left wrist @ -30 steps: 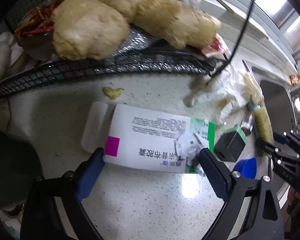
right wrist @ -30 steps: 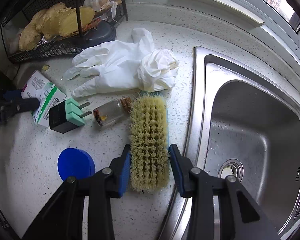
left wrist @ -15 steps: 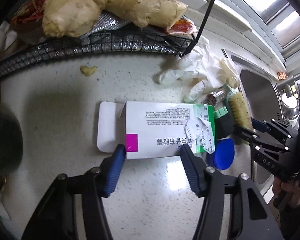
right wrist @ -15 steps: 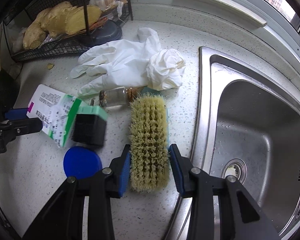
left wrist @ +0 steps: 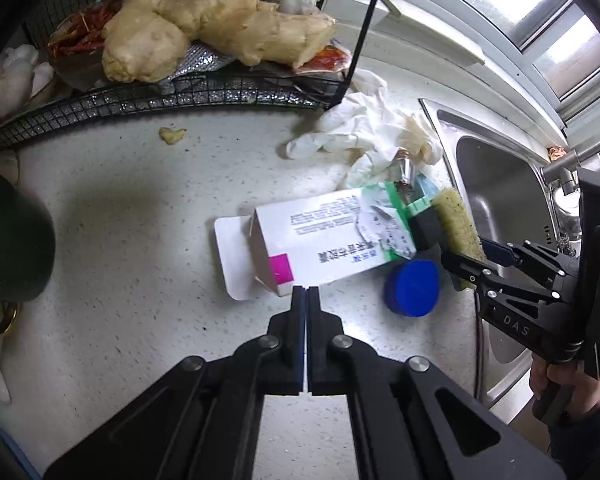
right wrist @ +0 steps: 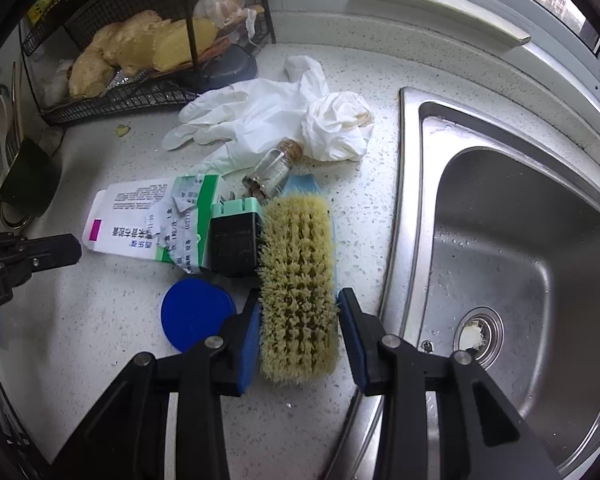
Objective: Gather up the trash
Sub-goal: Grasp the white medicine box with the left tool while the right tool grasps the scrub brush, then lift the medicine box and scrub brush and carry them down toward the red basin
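A white and green medicine box lies on the speckled counter with its flap open; it also shows in the right wrist view. My left gripper is shut and empty, its tips at the box's near end. My right gripper is open around a yellow-bristled scrub brush, jaws on either side of it. Against the box sit a black and green plug adapter, a small glass bottle, a blue lid and white gloves.
A black wire rack holding ginger stands at the back. A steel sink lies right of the brush. A dark cup stands at the left. A small ginger scrap lies on the counter.
My left gripper has shut and pushed the box to the right, against the adapter and brush. The adapter and bottle shifted with it. The right gripper has stayed around the brush.
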### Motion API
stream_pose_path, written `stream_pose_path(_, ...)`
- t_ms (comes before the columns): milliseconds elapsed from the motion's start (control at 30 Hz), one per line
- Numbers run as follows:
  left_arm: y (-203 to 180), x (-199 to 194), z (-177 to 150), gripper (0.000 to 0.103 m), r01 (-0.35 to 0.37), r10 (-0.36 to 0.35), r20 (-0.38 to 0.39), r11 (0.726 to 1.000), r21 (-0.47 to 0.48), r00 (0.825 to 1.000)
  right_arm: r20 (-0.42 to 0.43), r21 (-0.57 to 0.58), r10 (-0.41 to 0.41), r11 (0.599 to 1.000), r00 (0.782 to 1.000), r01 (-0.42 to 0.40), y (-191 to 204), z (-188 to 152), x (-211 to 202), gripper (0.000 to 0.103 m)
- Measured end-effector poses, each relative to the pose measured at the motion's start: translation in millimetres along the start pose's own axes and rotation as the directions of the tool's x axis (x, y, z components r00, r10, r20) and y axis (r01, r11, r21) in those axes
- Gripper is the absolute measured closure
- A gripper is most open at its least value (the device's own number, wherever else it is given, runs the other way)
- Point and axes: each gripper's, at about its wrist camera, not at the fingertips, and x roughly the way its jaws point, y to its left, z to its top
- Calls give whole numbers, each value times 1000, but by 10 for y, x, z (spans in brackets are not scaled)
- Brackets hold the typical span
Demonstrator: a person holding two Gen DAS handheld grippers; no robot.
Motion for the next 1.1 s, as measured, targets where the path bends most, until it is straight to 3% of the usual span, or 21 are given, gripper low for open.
stream_pose_path(133,-31,-121,-29,103,-5,5,23,1000,-4,1000,20,-14,5,1000,1000,-5,36,-40,-154,68)
stream_pose_path(233,-81,-168,-46,103,-24,23,29,999,43,999,34,-20,14,1000,999,-13,70,-61,-266,68)
stream_pose_path(367,-251,-139,-25,103,-90,82,42,970,225,996,39,-38,16,999,999,-14,51,-113,-376,68)
stream_pose_path(433,-282,-140,8,99,-76,68,39,957,280,997,39,-37,13,999,999,-12,25,-134,-420,68)
stream_pose_path(467,-300,-127,41,93,-80,72,36,950,302,997,37,-36,14,999,999,-13,9,-142,-427,68)
stream_pose_path(533,-324,-88,83,73,-92,83,40,936,340,996,37,-34,18,999,999,-17,4,-140,-448,68)
stream_pose_path(567,-337,-63,104,57,-92,81,45,927,363,996,37,-34,13,999,999,-12,-1,-139,-440,68)
stream_pose_path(600,-333,-55,118,50,-89,76,49,922,376,996,35,-30,9,1000,999,-8,3,-130,-443,68)
stream_pose_path(667,-340,15,158,46,-69,58,38,903,423,998,28,-18,12,1000,1000,-11,-18,-129,-419,68)
stream_pose_path(700,-337,23,159,39,-68,59,34,894,443,998,24,-11,10,1000,1000,-9,-28,-141,-420,68)
stream_pose_path(767,-375,82,176,32,-73,66,32,854,515,997,18,-8,4,1000,1000,-4,-51,-153,-401,68)
stream_pose_path(967,-435,208,237,31,-14,32,-16,767,641,999,0,12,-2,1000,1000,2,-125,-167,-346,68)
stream_pose_path(1100,-502,279,300,20,-7,31,-22,728,686,999,4,19,3,1000,1000,-3,-147,-158,-355,68)
